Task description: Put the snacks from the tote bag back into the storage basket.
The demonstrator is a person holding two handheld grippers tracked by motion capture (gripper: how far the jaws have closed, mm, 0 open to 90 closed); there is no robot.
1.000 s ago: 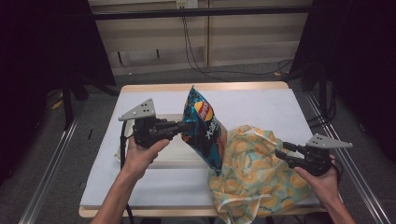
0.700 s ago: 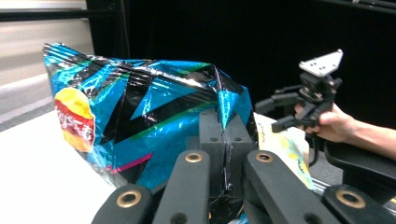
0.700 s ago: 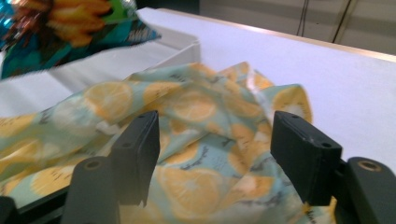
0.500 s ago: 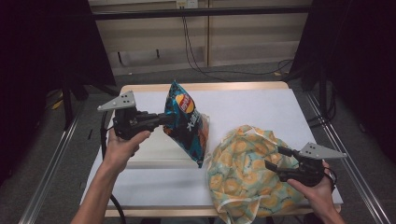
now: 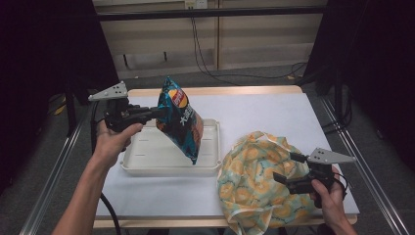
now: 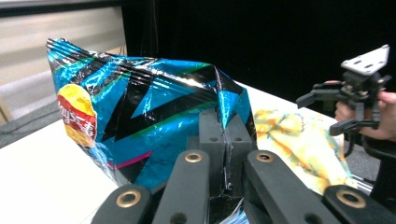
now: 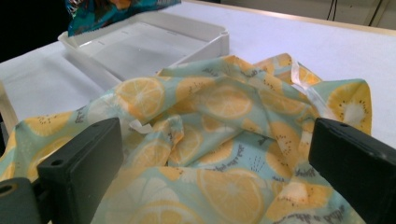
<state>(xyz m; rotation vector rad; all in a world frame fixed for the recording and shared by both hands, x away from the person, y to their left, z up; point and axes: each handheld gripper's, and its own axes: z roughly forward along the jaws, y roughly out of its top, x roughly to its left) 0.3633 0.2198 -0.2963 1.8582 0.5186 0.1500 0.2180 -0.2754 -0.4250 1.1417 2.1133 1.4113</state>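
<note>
- Chip bag (image 5: 180, 119) hangs in the air over the tray (image 5: 147, 155), tilted, low corner above the tray's right part; left gripper (image 5: 157, 113) clamped tight on its crimped top seam, jaws fully closed on the foil
- Bag judged light, puffed with air, foil slick and crackly; contents fragile. The flat seam is the safe hold, the belly would crush
- Right gripper (image 5: 286, 169) by the table's right front corner, jaws just opened wide; cloth bag (image 5: 254, 186) lies slack under and between them, pads not pressing it
- Cloth bag judged soft and limp, will drape; take it at the hem or mouth
- Room: tray sits left of centre, cloth bag overhangs the front edge; back half of the table (image 5: 274, 110) is bare, good for swinging through
</note>
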